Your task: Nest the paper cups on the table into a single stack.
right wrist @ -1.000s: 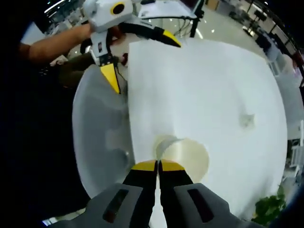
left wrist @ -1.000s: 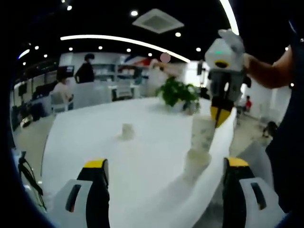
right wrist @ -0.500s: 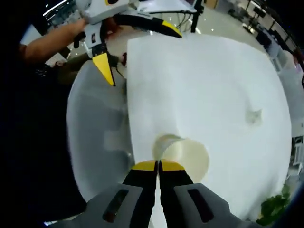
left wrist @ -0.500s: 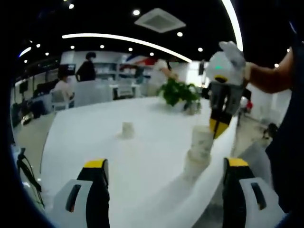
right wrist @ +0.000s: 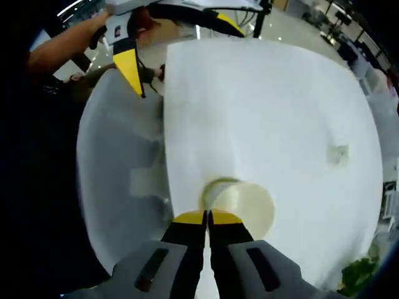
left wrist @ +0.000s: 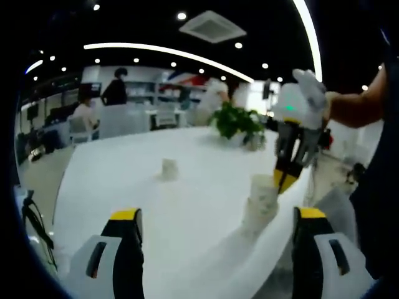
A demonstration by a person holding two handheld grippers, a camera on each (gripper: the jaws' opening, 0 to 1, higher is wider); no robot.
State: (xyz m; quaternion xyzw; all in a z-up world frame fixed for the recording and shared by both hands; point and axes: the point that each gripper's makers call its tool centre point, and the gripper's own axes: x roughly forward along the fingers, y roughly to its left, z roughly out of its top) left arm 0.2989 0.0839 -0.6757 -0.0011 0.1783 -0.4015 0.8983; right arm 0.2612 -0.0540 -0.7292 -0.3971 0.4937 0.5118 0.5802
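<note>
- The step in hand is judged to be seating the held cup [left wrist: 264,189] into the lower cup [left wrist: 258,215]; it is best pressed straight down with the rims kept parallel, so the stack near the table [left wrist: 187,187] edge is not tipped.
- The right gripper [left wrist: 285,180] is seen closed on the held cup's rim, its 2 jaws pinching the wall from above; in the right gripper view the cup's mouth [right wrist: 240,205] lies just beyond the closed tips.
- The left gripper [left wrist: 215,218] is held wide open and empty, with the stack between and beyond its jaws, nearer the right one.
- 1 more loose cup [left wrist: 168,169] stands upright farther back on the table, well apart from both grippers.
</note>
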